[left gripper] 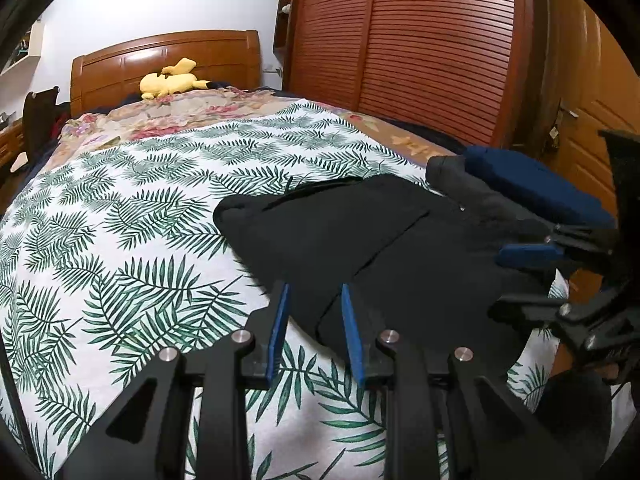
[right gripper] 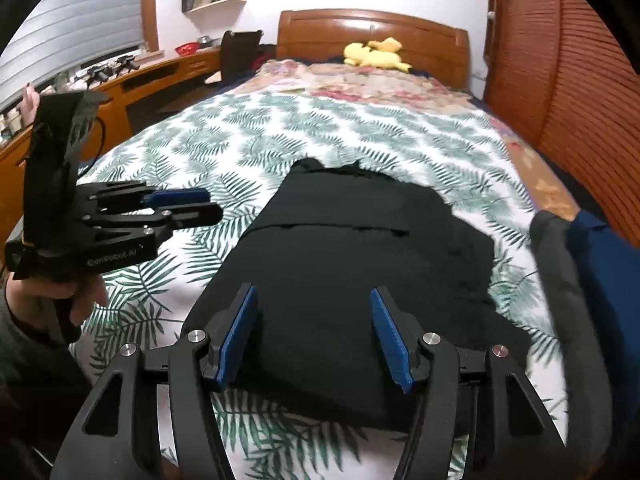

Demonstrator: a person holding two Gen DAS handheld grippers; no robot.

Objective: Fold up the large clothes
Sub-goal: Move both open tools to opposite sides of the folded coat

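Right wrist view, left to right. Hand (right gripper: pixel 60 296) at far left held the left gripper (right gripper: pixel 212 204) up off the sheet (right gripper: pixel 200 140), beside the garment and clear of it. Its jaws stood a narrow gap apart with nothing between them. Left wrist view agreed: pads slightly parted, garment edge beyond the tips, no cloth pinched.

Centre: garment (right gripper: pixel 352 248), black, lay flat on the sheet at the near end of the bed. It was already folded into a rough rectangle, with a layer edge running across it. Its far end was ragged, one corner poking toward the headboard.

Right gripper (right gripper: pixel 313 290) hovered over the near half of the garment, jaws wide apart, pads not pressing on cloth. Couldn't tell whether the tips touched the fabric.

Right: pile (right gripper: pixel 580 260) of grey and navy folded clothes sat at the bed edge, right against the garment. Couldn't tell whether they touched or overlapped.

My read was that the fold looked near done. The step in hand was probably one last fold or a tidy-up.

How I'd have done it well:
- Take both near corners together, one gripper each.
- Pinch all layers, not just the top one.
- Bring the left gripper in and down to the left edge first.
- Lift low and carry evenly so the fold line stayed square, then match edges at the far end.
- Black on black hid the layers, so I'd have steered by the visible layer edge.
- Stay off the pile so it didn't get dragged.
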